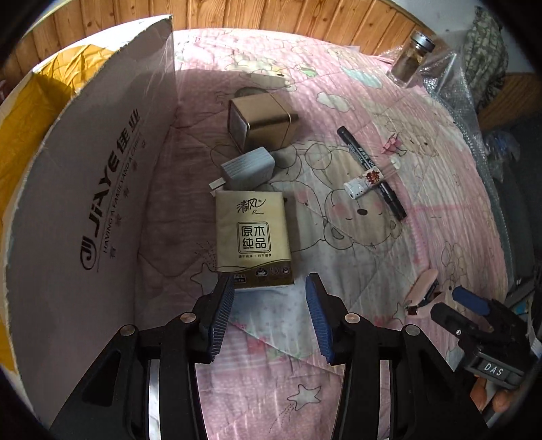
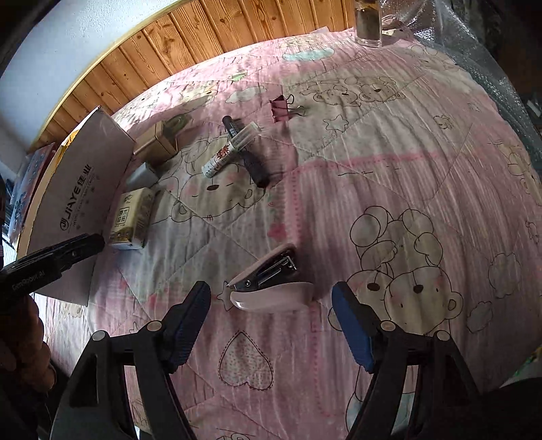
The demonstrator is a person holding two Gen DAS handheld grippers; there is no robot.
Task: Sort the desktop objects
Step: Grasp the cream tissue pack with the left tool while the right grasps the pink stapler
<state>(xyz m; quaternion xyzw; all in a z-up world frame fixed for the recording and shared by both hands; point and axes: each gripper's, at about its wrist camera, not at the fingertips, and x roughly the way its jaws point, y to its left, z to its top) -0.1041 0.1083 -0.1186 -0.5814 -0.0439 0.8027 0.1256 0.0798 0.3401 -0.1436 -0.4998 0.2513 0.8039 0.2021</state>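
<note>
My left gripper [image 1: 269, 287] is open, pointing down at a tan tissue pack [image 1: 252, 233] whose near edge lies just beyond its fingertips. Behind the pack lie a grey charger [image 1: 249, 167] and a gold tin [image 1: 261, 122]. A black marker [image 1: 372, 172] lies to the right with a white patterned tube [image 1: 364, 181] across it. My right gripper [image 2: 271, 287] is open wide over a pink stapler [image 2: 271, 281], which lies between the fingertips with neither pad touching it. The stapler [image 1: 423, 291] also shows in the left wrist view.
A tall cardboard box [image 1: 84, 203] stands at the left on the pink quilt [image 2: 372, 189]. A pink binder clip [image 2: 283, 108] lies farther back. A glass jar [image 2: 367, 27] and bubble wrap [image 2: 491, 67] sit at the far right. Wooden panelling runs behind.
</note>
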